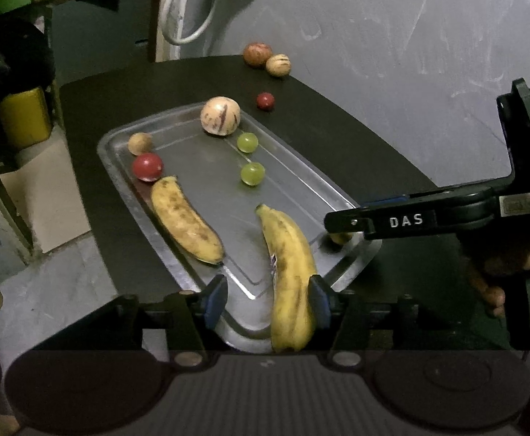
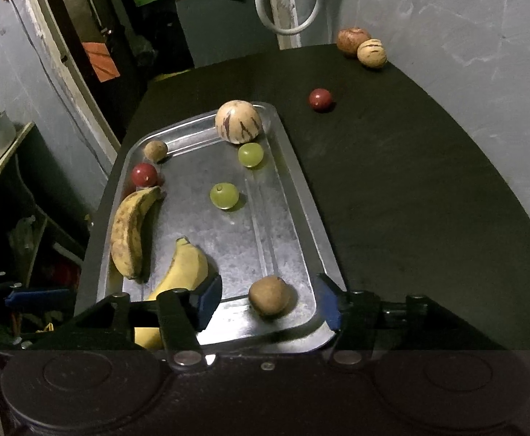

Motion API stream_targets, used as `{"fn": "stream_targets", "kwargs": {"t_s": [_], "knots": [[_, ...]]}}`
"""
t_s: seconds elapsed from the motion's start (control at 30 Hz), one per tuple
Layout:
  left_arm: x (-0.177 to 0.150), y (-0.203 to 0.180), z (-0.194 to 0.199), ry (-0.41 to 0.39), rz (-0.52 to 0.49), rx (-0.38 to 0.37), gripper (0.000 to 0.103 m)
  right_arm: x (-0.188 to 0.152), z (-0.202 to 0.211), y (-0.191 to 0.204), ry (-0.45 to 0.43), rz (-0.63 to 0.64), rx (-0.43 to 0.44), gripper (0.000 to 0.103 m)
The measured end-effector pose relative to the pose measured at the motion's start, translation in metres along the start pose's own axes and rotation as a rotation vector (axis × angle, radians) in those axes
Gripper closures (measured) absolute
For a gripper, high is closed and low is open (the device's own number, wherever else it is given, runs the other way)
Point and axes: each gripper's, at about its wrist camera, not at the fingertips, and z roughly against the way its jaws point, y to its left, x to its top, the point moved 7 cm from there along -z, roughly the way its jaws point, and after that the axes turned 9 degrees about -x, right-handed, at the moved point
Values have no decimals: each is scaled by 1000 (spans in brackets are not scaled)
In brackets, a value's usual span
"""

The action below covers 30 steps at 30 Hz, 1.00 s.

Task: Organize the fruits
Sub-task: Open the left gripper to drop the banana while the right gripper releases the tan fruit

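Two bananas (image 2: 131,230) in metal tray (image 2: 294,189)

Two bananas (image 2: 131,232) lie on the tray (image 2: 294,196).

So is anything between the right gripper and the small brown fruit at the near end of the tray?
Nothing visible. The right gripper is open, and the small brown fruit sits on the metal tray in the gap between its fingers. The yellower banana lies off to the left, outside that gap.
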Motion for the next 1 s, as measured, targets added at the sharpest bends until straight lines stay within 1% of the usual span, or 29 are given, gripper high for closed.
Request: {"fn": "stream_targets", "kwargs": {"t_s": [0.1,0.2,0.3,0.37,0.5,0.57,0.67,0.8,1.0], "knots": [[-2,1,9,-15,8,15,44,-1,5,-2,-12,-11,0,37],[-5,4,17,-27,15,36,37,-2,11,-4,-26,-19,-2,30],[-8,7,26,-38,27,55,27,-3,19,-6,-39,-19,-3,22],[-10,9,32,-45,39,65,16,-4,22,-7,-41,-16,-2,18],[-14,12,40,-36,64,72,11,-6,28,-11,-31,-9,-2,11],[-17,13,43,-26,77,75,6,-8,30,-13,-21,-7,-7,7],[-20,16,45,-15,106,80,3,-10,32,-16,-8,-4,-13,3],[-18,19,45,-12,140,89,2,-14,33,-19,4,-2,-19,2],[-11,17,41,-11,144,98,1,-14,35,-25,12,0,-48,1]]}}
